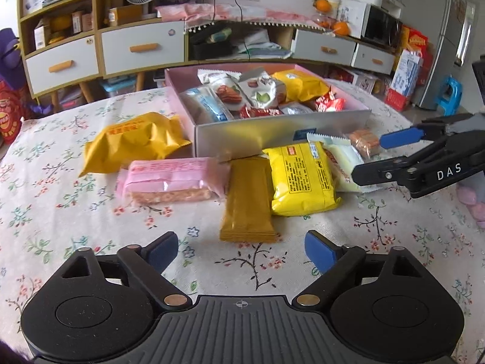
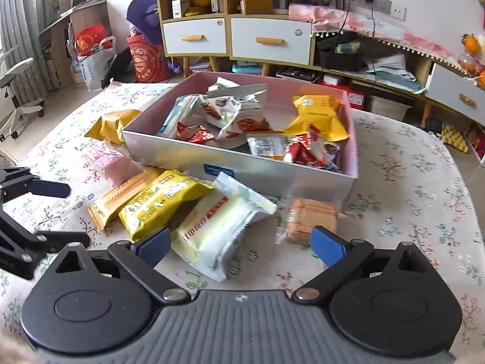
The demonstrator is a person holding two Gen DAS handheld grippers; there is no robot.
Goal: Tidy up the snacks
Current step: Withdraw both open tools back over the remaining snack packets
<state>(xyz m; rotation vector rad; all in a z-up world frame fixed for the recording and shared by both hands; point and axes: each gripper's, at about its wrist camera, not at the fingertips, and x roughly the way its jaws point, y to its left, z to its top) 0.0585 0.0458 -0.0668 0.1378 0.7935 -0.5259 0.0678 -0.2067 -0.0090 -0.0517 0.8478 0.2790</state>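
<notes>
Several snack packets lie on the flowered tabletop (image 1: 60, 227) in front of an open box (image 1: 272, 133) already holding wrapped snacks. From the left wrist view, a brown bar packet (image 1: 247, 200) lies with its long axis running away from the camera toward the box, its near end closest to the left tool (image 1: 242, 250); beside it a yellow packet (image 1: 300, 179) points the same way, and a pink packet (image 1: 172, 182) lies crosswise to the left. The left tool's jaws stand wide apart, released, with nothing between them and touching no packet. The right tool (image 1: 382, 154) reaches in from the right, near a white packet (image 1: 342, 163). From the right wrist view, the white packet (image 2: 218, 230) lies slanted, its long axis running from near left to far right, its near end between the wide-open jaws of the right tool (image 2: 239, 247), which are released and not pressing it. A clear-wrapped biscuit packet (image 2: 309, 218) sits just beside the right-hand finger (image 2: 329, 245).
</notes>
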